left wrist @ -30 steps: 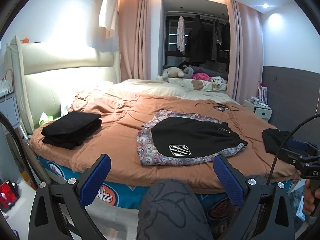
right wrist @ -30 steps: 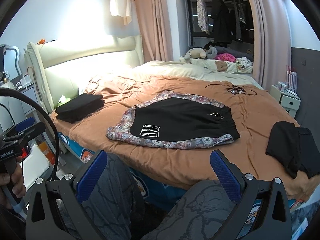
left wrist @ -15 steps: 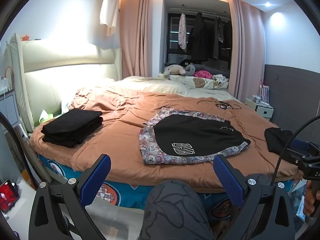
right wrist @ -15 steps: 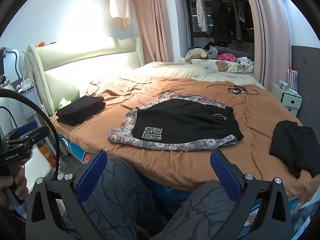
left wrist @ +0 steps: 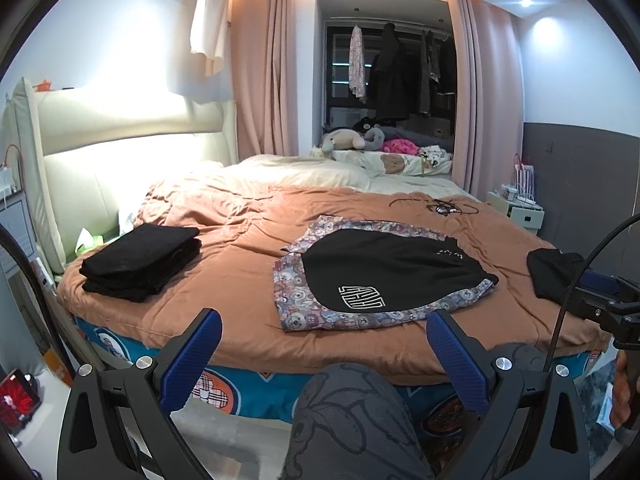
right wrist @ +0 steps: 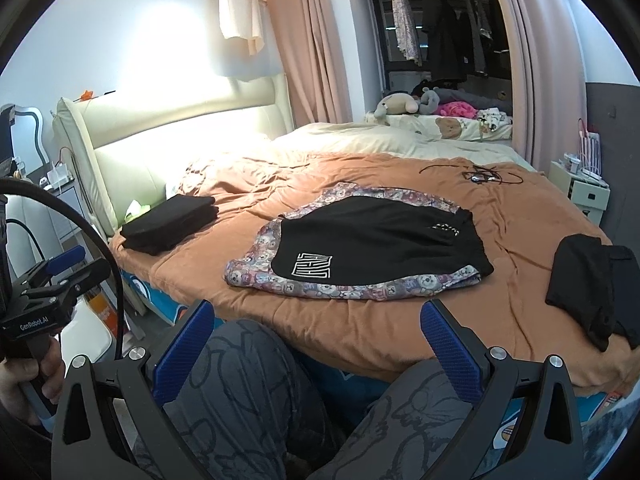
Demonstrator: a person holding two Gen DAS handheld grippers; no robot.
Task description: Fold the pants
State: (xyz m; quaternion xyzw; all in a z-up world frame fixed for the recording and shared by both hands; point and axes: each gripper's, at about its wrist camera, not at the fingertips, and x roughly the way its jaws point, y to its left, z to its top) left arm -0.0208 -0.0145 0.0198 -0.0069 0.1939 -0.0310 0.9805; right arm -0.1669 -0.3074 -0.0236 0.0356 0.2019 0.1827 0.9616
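**Both grippers held back from the bed, nothing yet picked up**

At the bottom of the left wrist view the left gripper [left wrist: 324,340] has its blue fingers spread wide with nothing between them, and a patterned grey knee [left wrist: 352,412] of the person fills the lower centre just behind. The right wrist view shows the same: the right gripper [right wrist: 318,330] is spread and empty, hanging over the person's legs at the bottom of the frame. Neither tool is over the mattress; both sit short of the near edge of the bed [left wrist: 248,344].

Past that edge, in the middle of the frame, black pants with a white logo [left wrist: 384,272] lie spread flat on top of a bear-print garment [left wrist: 288,304], both on the brown duvet. At centre left a folded black stack [left wrist: 140,260] sits near the bed's corner, and at centre right a loose black garment [right wrist: 592,292] lies crumpled, well apart from the pants. Further back, a tangle of dark cord [left wrist: 436,206] rests on the duvet, with soft toys [left wrist: 352,138] at the upper centre.

Judging by this, the fold has not begun; it looks like the approach step. The next move calls for bringing both grippers forward over the bed and down to one edge of the pants, pinching the black cloth alone without catching the printed layer beneath
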